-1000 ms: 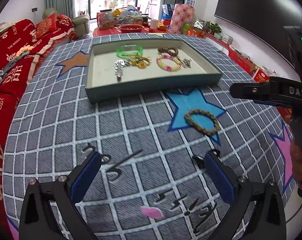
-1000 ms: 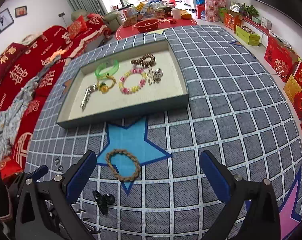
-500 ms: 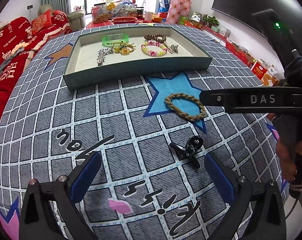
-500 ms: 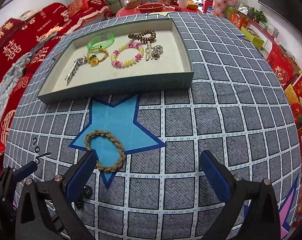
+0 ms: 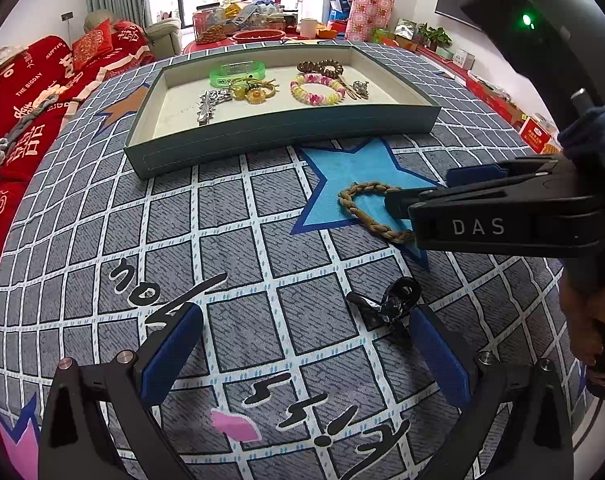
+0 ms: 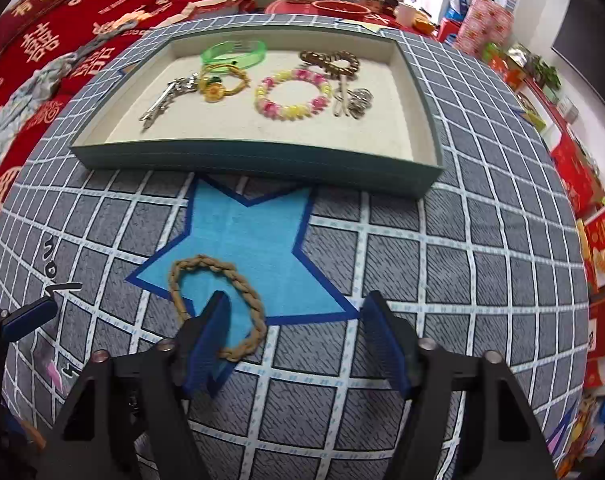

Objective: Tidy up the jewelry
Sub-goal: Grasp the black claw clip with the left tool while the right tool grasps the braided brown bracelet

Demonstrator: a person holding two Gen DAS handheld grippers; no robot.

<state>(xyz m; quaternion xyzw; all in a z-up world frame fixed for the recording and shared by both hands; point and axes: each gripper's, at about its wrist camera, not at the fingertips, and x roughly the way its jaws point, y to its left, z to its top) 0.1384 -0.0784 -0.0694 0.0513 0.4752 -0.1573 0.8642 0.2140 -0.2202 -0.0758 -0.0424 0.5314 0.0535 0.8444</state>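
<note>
A tan braided bracelet (image 6: 206, 276) lies on the blue star of the cloth; it also shows in the left wrist view (image 5: 366, 204). My right gripper (image 6: 298, 340) is open and low over it, its left finger (image 6: 210, 336) inside the loop. A black hair clip (image 5: 390, 304) lies by the right finger of my open left gripper (image 5: 302, 352). The grey-green tray (image 6: 262, 160) beyond holds a green bangle (image 6: 234, 52), a pink and yellow bead bracelet (image 6: 290, 92), a brown bead bracelet (image 6: 330, 62) and silver pieces.
The table has a grey checked cloth with stars and black lettering. A red sofa (image 5: 26, 92) stands to the left. Red boxes (image 6: 594, 216) line the floor to the right. A cluttered table (image 5: 254, 28) stands beyond the tray.
My right gripper has moved down and forward onto the braided bracelet, its left finger now inside the loop. My left gripper has moved closer to the black hair clip.
</note>
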